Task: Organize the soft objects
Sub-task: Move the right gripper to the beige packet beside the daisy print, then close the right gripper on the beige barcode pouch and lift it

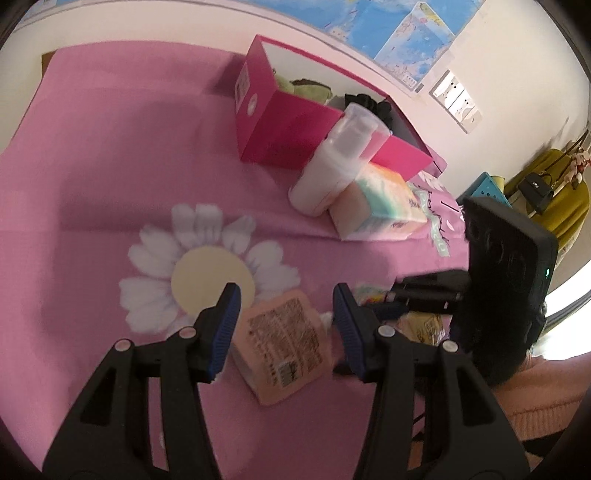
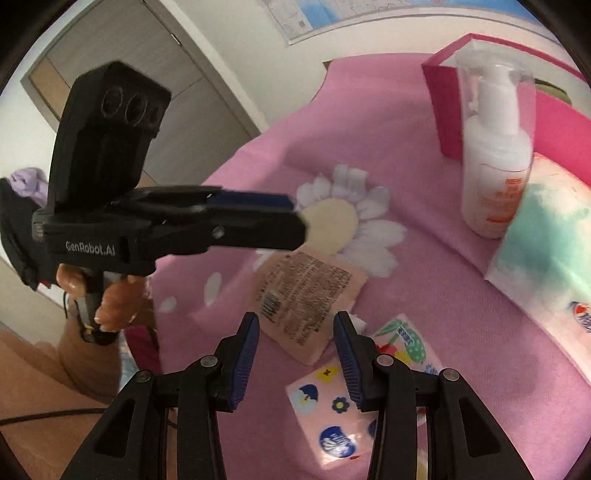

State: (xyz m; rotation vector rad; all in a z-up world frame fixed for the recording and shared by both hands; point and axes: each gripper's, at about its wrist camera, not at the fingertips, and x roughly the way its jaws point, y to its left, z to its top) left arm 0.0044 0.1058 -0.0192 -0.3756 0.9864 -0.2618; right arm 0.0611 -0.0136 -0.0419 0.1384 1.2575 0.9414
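Underneath, pink daisy-print bedspread [image 1: 110, 147]; map-covered wall [image 1: 406, 33].

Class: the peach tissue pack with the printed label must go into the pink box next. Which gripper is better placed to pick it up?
Probably the left gripper: its open jaws straddle the tissue pack. The right gripper, also open, sits over another pack.

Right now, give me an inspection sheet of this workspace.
Surface: pink flowered cloth.
Job's things: peach tissue pack lying flat; patterned packs beside it; large tissue pack; pink box open, soft items inside.
Clutter: pump bottle standing before the box.
Grippers: left gripper open over the peach pack; right gripper open.
Cables: black cable at lower left.
Surroundings: wall maps, door.
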